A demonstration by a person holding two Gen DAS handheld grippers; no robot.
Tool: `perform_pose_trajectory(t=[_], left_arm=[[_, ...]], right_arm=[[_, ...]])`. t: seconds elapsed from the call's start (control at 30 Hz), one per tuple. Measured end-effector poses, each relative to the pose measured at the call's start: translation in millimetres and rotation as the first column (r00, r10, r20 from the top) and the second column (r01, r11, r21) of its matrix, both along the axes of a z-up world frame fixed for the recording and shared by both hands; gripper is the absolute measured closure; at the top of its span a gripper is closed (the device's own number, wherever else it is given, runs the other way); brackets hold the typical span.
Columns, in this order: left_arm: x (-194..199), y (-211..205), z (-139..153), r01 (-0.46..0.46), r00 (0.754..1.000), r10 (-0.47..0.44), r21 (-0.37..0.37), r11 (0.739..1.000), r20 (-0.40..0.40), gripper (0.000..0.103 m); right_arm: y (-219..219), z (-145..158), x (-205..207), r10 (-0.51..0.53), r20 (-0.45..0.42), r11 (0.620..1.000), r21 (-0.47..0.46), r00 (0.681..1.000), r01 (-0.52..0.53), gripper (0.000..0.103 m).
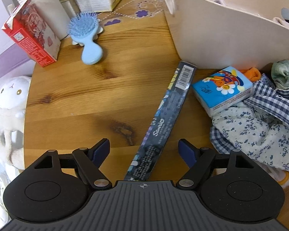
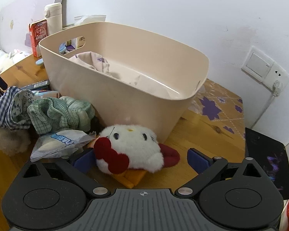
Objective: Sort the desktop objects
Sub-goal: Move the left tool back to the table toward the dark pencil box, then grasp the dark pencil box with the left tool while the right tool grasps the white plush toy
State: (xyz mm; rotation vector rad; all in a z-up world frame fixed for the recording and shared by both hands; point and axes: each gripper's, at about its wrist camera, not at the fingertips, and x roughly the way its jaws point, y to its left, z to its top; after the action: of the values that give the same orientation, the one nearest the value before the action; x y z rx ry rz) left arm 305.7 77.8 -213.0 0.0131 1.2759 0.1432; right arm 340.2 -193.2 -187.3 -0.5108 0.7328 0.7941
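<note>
Between the wide-open, empty right gripper [image 2: 140,158] lies a white plush cat [image 2: 131,149] with a red bow. Just ahead stands a beige tub [image 2: 125,100] holding pale cloth [image 2: 92,60]. Only the left view shows its open, empty left gripper [image 1: 143,151] straddling a long dark box [image 1: 163,119] on the tabletop [image 1: 86,96], blue hairbrush [image 1: 86,38] far ahead-left.

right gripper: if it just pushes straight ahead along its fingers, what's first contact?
Most likely the white cat plush. It lies between the open fingers of the right gripper, seemingly touching the left pad. Behind it stands the beige tub. Depth is hard to judge in this fisheye view.
</note>
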Motion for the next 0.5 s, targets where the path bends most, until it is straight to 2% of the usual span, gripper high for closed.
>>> perform_pose_trajectory(t=[0.07, 0.27, 0.33, 0.4, 0.5], left_arm=[[0.5, -1.2, -0.6, 0.007, 1.000, -0.007, -0.004, 1.000, 0.002, 0.025], [2.9, -2.0, -2.2, 0.008, 1.000, -0.007, -0.045, 0.999, 0.003, 0.041], [3.6, -0.4, -1.7, -0.004, 1.000, 0.004, -0.080, 0.997, -0.004, 0.052], [3.8, 0.7, -1.5, -0.010, 1.000, 0.010, -0.096, 0.995, -0.008, 0.058], [1.0, -1.6, -0.8, -0.012, 1.000, 0.011, -0.100, 0.995, -0.013, 0.061]], right_arm=[[-0.1, -2.2, 2.9, -0.006, -0.018, 1.000, 0.000, 1.000, 0.006, 0.011], [-6.6, -4.4, 4.1, -0.006, -0.079, 1.000, 0.029, 0.997, 0.008, 0.027], [-8.5, -4.8, 4.7, -0.010, -0.099, 0.999, 0.042, 0.995, 0.014, 0.031], [-9.5, -4.5, 4.7, -0.011, -0.112, 0.999, 0.052, 0.994, 0.017, 0.040], [-9.3, -4.3, 0.8, 0.001, -0.104, 0.999, 0.049, 0.995, 0.004, 0.042]])
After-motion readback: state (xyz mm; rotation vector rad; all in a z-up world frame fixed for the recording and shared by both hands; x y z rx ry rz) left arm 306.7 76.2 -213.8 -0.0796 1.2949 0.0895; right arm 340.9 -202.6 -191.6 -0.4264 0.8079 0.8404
